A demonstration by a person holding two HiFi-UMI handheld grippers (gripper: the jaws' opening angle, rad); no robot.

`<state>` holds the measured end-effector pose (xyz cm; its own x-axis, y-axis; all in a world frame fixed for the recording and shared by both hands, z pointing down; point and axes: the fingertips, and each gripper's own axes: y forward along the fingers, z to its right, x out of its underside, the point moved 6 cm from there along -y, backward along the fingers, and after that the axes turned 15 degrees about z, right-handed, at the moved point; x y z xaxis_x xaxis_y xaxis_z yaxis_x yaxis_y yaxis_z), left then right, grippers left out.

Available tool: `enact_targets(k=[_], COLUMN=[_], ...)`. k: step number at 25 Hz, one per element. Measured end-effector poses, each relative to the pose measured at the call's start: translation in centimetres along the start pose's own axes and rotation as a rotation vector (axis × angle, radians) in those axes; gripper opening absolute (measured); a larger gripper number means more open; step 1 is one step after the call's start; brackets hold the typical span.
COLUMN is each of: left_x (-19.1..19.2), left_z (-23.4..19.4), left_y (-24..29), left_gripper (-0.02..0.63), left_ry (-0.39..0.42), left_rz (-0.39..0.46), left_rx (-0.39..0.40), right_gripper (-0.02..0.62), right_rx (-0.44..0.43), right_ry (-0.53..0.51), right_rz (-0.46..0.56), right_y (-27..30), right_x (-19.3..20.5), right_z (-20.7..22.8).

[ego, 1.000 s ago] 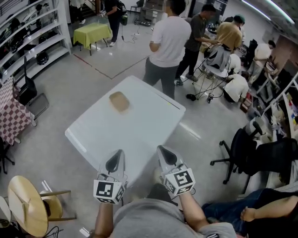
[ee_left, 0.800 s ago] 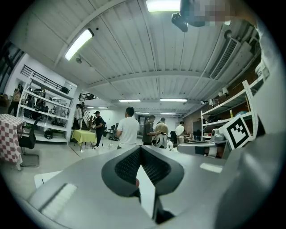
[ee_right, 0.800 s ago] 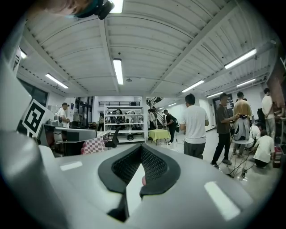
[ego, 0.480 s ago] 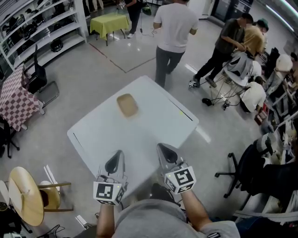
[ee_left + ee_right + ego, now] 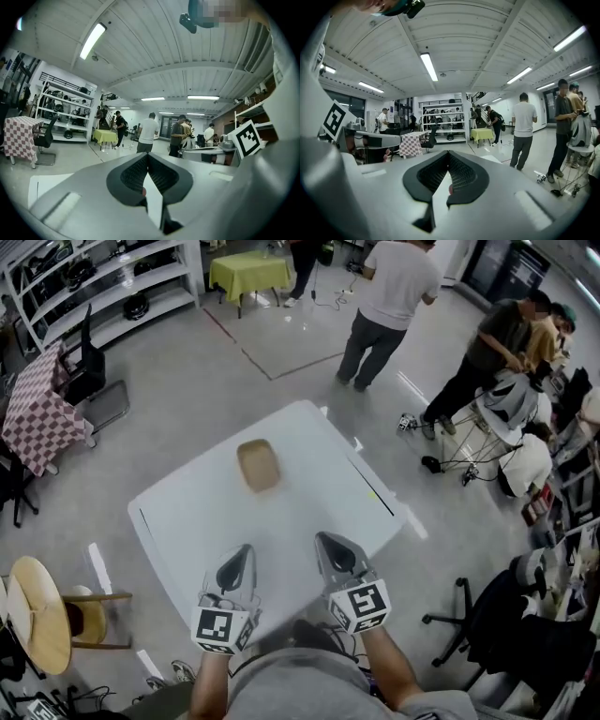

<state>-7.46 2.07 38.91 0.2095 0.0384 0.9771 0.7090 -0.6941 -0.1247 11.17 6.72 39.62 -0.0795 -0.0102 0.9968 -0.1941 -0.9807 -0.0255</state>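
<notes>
Both grippers are held up side by side over the near edge of a white table (image 5: 309, 512), pointing out across it. My left gripper (image 5: 236, 568) is shut, its jaws meeting at the tips with nothing between them; the left gripper view shows this too (image 5: 148, 157). The right gripper (image 5: 336, 554) is likewise shut and empty, as seen in the right gripper view (image 5: 448, 155). A small tan boxy object (image 5: 259, 465) lies on the table's far half, well beyond both grippers. The gripper views look level across the room, over the tabletop.
A round wooden stool (image 5: 37, 624) stands at the near left and a black office chair (image 5: 487, 634) at the near right. Farther off are a checkered table (image 5: 33, 409), shelving (image 5: 103, 277), a green table (image 5: 248, 273) and several people (image 5: 389, 296).
The head view has swung, so the table and tan object sit more centrally. The person in white has walked farther from the table. Both grippers stay shut, side by side.
</notes>
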Motion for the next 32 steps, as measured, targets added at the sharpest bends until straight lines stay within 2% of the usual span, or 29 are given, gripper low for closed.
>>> enact_targets(k=[6,13,24,32], left_x=[1.8,5.0,10.3,13.8], left_z=[-1.6,-4.3,-8.9,-10.6], left_y=[3.6,5.7,6.0,6.0], left_gripper=[0.011,0.011,0.011,0.011], left_ry=[0.014,-0.012,-0.031,-0.043], left_rz=[-0.019,-0.058,-0.112,-0.143], left_rx=[-0.066,-0.171,-0.286,-0.334], right_gripper=[0.003,0.003,0.003,0.003], right_rx=[-0.054,-0.129,-0.252,-0.309], right_ry=[0.015,0.025,0.044,-0.004], right_rz=[-0.028,-0.072,-0.166,-0.206], right_y=[4.1,8.7,15.2,17.3], right_x=[1.6,5.0,12.9,16.6], right_z=[3.1,5.2,4.7,4.6])
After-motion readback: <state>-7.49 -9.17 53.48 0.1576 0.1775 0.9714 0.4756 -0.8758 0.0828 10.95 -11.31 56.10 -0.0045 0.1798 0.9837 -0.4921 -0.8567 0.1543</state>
